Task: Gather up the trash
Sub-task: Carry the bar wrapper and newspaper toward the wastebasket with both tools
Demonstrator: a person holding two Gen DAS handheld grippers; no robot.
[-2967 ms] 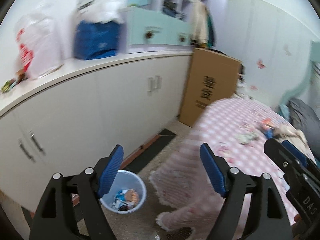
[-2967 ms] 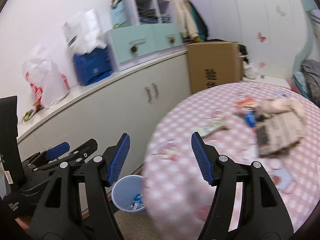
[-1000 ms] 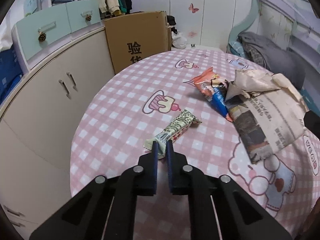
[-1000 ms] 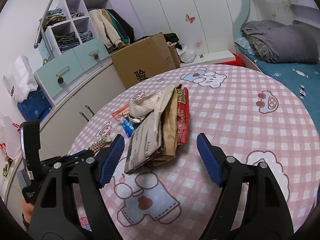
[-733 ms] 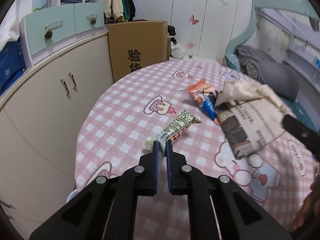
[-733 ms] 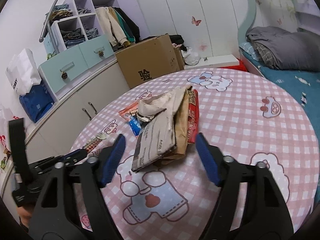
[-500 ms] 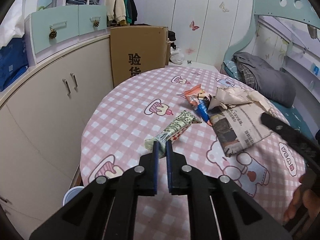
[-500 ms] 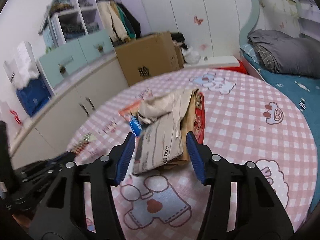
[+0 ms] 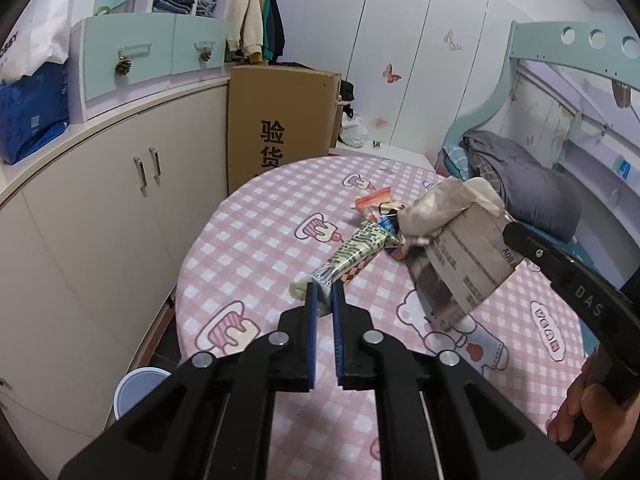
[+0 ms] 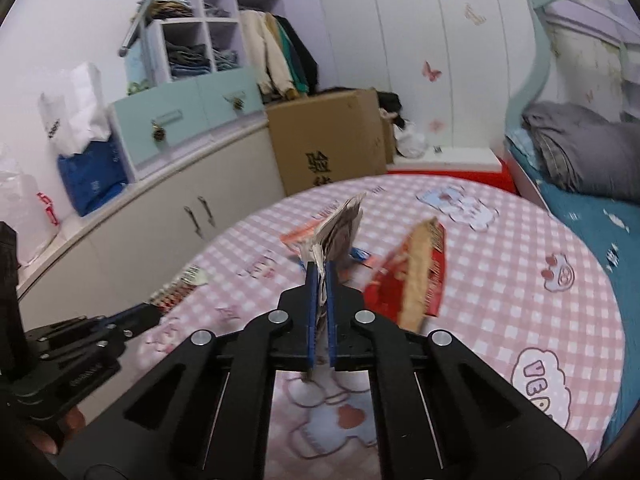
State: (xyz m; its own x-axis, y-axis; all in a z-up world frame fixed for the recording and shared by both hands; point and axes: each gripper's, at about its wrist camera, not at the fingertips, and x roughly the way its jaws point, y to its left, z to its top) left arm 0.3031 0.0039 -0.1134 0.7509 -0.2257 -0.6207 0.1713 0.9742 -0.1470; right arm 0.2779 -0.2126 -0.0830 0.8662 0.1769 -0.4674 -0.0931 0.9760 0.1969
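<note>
Step in hand, as judged: both pieces of trash are gripped and are to be carried to the waste bin (image 9: pixel 138 386), which is seen on the floor below the near-left edge of the round table (image 9: pixel 256 240). For a clean transfer, both grips are best kept closed until each piece hangs over the bin mouth; the larger, floppier piece is best released first, since it could hide the opening or catch on the table edge.

Left gripper (image 9: pixel 323 296): the blue pads are nearly together, clamped on the near end of the long snack wrapper (image 9: pixel 352 258). The wrapper's far end appears to be just off the tablecloth or brushing it; which cannot be told.

Right gripper (image 10: pixel 320 276): the pads are closed on a folded newspaper (image 10: pixel 340 236), held edge-up above the table centre. In the left wrist view the same bundle is seen lifted clear of the cloth.

Left on the table: a red packet (image 10: pixel 420 276), blurred, just right of the newspaper, and an orange wrapper (image 9: pixel 374 202) behind it.
</note>
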